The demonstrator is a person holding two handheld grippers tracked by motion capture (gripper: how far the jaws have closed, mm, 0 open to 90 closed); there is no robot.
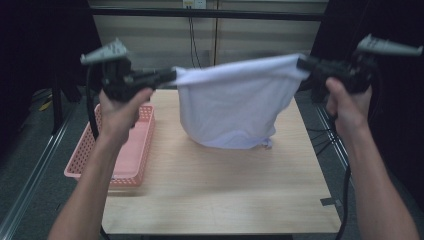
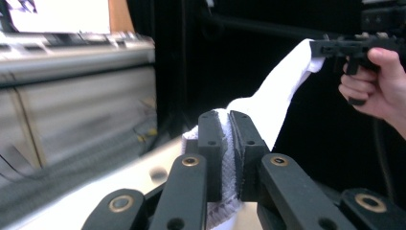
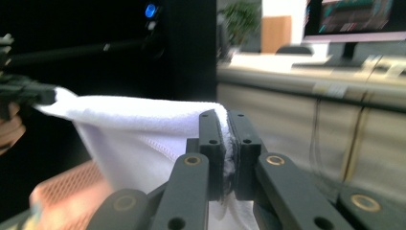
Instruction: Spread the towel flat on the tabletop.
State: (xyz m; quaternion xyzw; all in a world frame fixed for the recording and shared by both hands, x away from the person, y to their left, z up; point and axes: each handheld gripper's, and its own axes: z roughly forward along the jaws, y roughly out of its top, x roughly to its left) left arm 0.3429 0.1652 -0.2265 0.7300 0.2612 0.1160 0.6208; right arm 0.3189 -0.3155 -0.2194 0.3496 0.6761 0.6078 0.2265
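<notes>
Cloth (image 1: 235,105) is hanging between two claws above the table (image 1: 220,190). Left claw (image 1: 172,76) is squeezing one top corner tight, and right claw (image 1: 301,64) is squeezing the other. Its bottom is touching the table. Basket (image 1: 131,150) is sitting at the left edge.

Pink basket (image 1: 127,150): near corner hidden behind the left forearm. White cloth (image 1: 235,102): pinched corners hidden inside both jaws. Desk (image 1: 220,195): front edge cropped.
</notes>
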